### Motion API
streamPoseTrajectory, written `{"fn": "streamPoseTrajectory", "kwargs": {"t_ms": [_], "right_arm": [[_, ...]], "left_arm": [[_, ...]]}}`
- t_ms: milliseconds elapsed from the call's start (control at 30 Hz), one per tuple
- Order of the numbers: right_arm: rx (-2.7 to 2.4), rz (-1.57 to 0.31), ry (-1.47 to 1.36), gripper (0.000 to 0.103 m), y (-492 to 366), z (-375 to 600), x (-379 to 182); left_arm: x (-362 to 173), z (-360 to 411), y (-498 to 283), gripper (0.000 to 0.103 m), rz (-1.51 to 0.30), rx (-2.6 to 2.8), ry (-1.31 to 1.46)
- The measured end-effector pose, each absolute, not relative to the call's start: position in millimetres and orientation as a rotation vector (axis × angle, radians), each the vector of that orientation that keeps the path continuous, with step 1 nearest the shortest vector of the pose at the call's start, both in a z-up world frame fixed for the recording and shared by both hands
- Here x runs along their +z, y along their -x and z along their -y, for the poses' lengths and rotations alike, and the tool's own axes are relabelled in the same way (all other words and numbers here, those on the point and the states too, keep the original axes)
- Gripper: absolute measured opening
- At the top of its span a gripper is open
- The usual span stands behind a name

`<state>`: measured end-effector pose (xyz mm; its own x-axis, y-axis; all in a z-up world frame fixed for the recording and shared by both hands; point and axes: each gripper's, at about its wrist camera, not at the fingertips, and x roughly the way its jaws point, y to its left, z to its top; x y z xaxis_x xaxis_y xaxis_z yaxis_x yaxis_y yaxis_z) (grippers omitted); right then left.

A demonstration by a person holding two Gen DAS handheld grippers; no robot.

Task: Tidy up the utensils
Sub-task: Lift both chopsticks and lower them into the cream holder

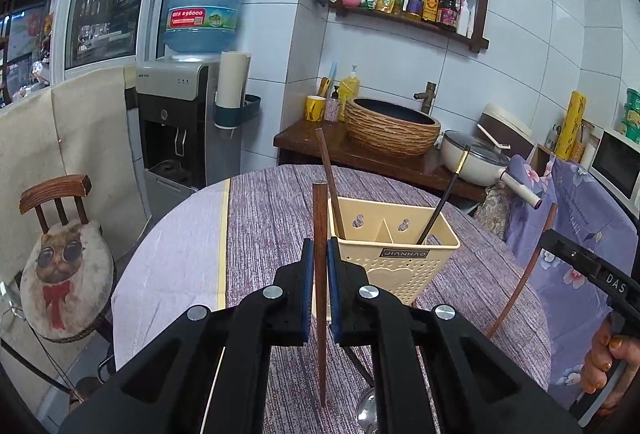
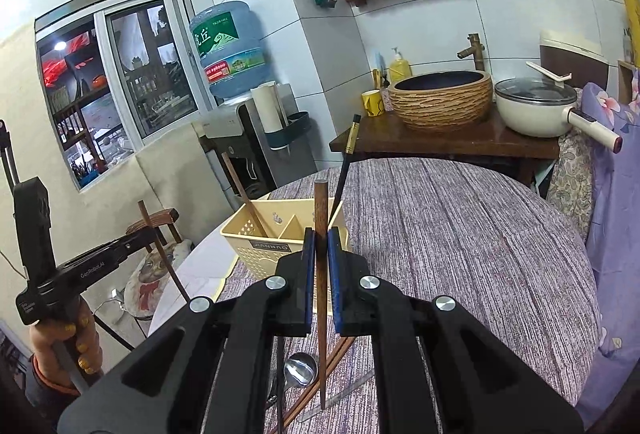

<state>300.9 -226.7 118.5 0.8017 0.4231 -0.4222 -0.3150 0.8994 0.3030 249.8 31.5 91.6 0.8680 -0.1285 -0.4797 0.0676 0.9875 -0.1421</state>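
Kitchen table w/ purple cloth (image 1: pixel 280 202), left tongs (image 1: pixel 320 254) & right tongs (image 2: pixel 320 246) each clamp a brown chopstick (image 1: pixel 320 226) upright, tips down

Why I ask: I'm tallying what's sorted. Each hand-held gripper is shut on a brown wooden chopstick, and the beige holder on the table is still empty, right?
Not empty. The left wrist view shows the beige holder already containing a brown chopstick and a black chopstick. The rest stands: the left hand-held gripper and right hand-held gripper each clamp a brown wooden chopstick.

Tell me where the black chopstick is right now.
The black chopstick stands tilted in the right compartment of the beige utensil holder on the table, across the divider from a brown chopstick.
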Motion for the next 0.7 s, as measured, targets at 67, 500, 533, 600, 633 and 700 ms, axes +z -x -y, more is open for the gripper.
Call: {"fn": "streamPoseTrajectory", "kwargs": {"t_ms": [67,500,533,600,633,700], "right_arm": [[0.407,-0.5,-0.22,0.007,-300,225,123],[0.391,-0.278,-0.244,0.007,-310,217,223],[0.378,-0.254,-0.248,0.007,-312,216,231],[0.34,-0.21,-0.238,0.007,-319,212,244],[0.324,-0.196,-0.234,0.007,-324,209,249],[0.294,-0.174,-0.229,0.007,-334,203,251]], "left_arm": [[96,-32,-248,0.008,-0.501,-0.106,0.121],[201,-24,-249,0.008,-0.304,-0.138,0.137],[211,-21,-252,0.008,-0.282,-0.133,0.142],[226,-14,-261,0.008,-0.24,-0.118,0.141],[228,-12,-266,0.008,-0.228,-0.11,0.144],[229,-5,-278,0.008,-0.213,-0.095,0.148]]}}
